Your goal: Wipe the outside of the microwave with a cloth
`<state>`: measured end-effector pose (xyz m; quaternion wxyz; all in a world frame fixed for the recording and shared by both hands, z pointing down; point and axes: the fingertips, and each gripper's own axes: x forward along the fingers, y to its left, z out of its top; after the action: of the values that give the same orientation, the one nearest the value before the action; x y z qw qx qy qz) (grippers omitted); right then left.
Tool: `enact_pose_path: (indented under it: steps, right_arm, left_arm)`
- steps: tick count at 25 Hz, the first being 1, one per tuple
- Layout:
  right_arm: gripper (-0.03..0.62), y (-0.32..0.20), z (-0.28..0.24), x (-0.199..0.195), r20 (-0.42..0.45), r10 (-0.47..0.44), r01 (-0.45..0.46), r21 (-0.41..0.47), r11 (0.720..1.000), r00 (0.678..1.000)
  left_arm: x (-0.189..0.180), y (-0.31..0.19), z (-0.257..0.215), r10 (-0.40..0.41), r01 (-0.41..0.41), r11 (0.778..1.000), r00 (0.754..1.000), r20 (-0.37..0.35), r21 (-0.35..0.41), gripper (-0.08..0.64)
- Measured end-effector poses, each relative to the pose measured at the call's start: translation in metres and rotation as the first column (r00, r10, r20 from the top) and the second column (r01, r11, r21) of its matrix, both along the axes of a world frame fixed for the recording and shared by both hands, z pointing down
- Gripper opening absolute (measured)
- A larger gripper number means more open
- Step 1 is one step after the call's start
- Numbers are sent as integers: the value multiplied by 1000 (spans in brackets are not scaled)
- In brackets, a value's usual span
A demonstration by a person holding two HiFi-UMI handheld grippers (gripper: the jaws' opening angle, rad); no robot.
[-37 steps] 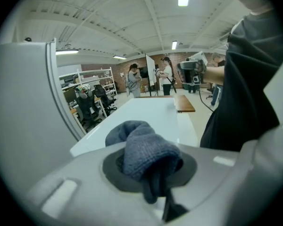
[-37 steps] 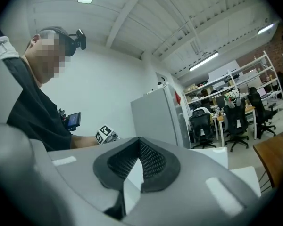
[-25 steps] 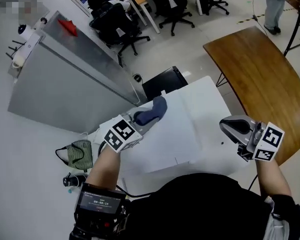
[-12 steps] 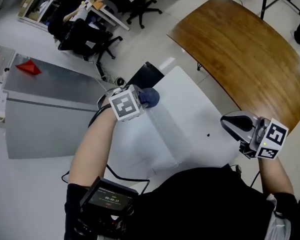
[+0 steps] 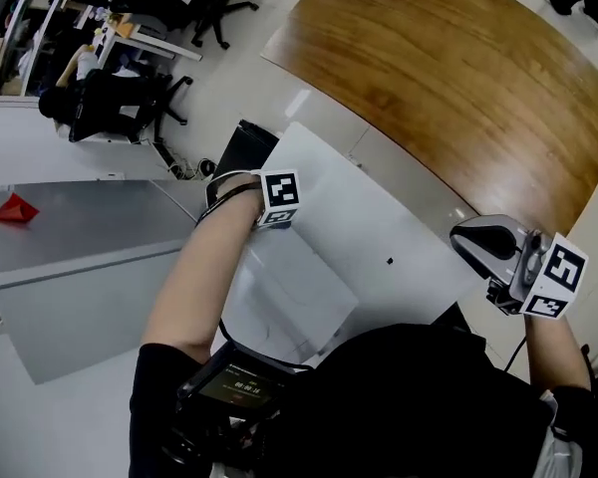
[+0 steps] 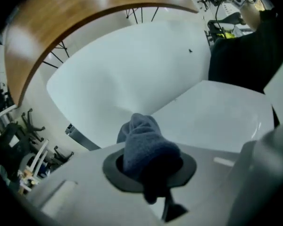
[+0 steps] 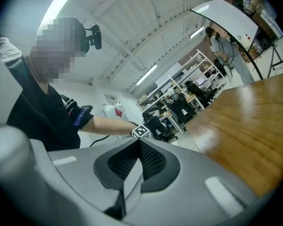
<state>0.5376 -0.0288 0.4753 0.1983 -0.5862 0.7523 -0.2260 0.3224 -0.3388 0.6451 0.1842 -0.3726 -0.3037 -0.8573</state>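
Cloth (image 6: 148, 145), blue and fleecy, sits bunched in the left gripper's (image 5: 277, 199) clamped jaws at the microwave's (image 5: 379, 227) smooth white top. Right gripper (image 7: 139, 166) is clenched and empty, near a curved wooden table (image 5: 448, 78).

A curved wooden table (image 5: 458, 78) is standing on thin dark legs over a pale, glossy floor (image 5: 229, 78), its top catching soft glare. Left of the table, black office chairs (image 5: 110, 103) are crowding around white desks (image 5: 154, 43). Further left of it, a grey metal cabinet (image 5: 80, 257) is standing. Above the table, strip lights (image 7: 146, 74) are glowing on a white ceiling.
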Motion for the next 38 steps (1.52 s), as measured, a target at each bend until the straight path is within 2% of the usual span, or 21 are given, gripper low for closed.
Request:
enact_pose_path:
  steps: [3, 5, 8, 10, 12, 13, 15, 17, 19, 21, 23, 27, 29, 34, 36, 38]
  right_arm:
    - [5, 13, 10, 5, 14, 35, -34, -32, 999, 999]
    - [5, 18, 12, 2, 20, 45, -44, -41, 998, 999]
    - [5, 24, 8, -2, 27, 49, -48, -32, 998, 998]
    - [5, 28, 0, -2, 28, 41, -41, -12, 999, 999]
    - [5, 27, -8, -2, 31, 24, -24, 14, 1000, 999]
    - [5, 24, -13, -3, 32, 10, -11, 29, 1000, 999]
    - [5, 11, -22, -12, 25, -24, 22, 64, 998, 999]
    - [5, -3, -31, -21, 19, -54, 52, 96, 994, 998]
    - [5, -12, -36, -27, 16, -75, 72, 116, 991, 997]
    - [5, -14, -36, -29, 15, -88, 85, 119, 989, 996]
    - [5, -12, -30, -28, 16, -87, 85, 108, 990, 996]
    - [5, 7, -9, -16, 34, -38, 37, 55, 998, 999]
    - [5, 22, 3, -8, 42, -4, 3, 19, 1000, 999]
    - [5, 60, 13, -1, 65, 77, -75, -39, 996, 995]
    - [5, 65, 10, -3, 73, 81, -78, -34, 996, 994]
    - [5, 61, 3, -7, 73, 63, -63, -12, 998, 995]
  left_arm:
    - [-7, 5, 26, 37, -37, 999, 995, 91, 1, 51]
    - [-12, 6, 40, 61, -62, 998, 990, 124, 5, 49]
    - [-11, 16, 42, 77, -76, 997, 992, 99, -15, 53]
    - [6, 36, 8, 51, -51, 996, 999, -3, -67, 55]
    - [28, 59, -54, 37, -52, 992, 992, -122, -116, 55]
    - [33, 69, -87, 44, -64, 989, 987, -156, -130, 55]
    - [23, 81, -139, 79, -99, 987, 985, -151, -130, 55]
    - [-1, 82, -161, 114, -123, 986, 990, -88, -109, 55]
    - [-16, 79, -154, 116, -121, 989, 992, -52, -86, 55]
    - [-17, 77, -136, 109, -112, 992, 993, -48, -65, 55]
    - [-16, 75, -111, 125, -126, 991, 992, -9, -51, 54]
    - [-21, 74, -40, 153, -147, 987, 981, 117, -60, 51]
    - [-26, 75, -5, 150, -141, 988, 977, 150, -67, 51]
    - [-32, 88, 44, 174, -159, 981, 973, 148, -107, 46]
    - [-30, 95, 42, 170, -155, 980, 978, 117, -126, 47]
    - [-23, 106, 12, 148, -138, 979, 987, 59, -153, 54]
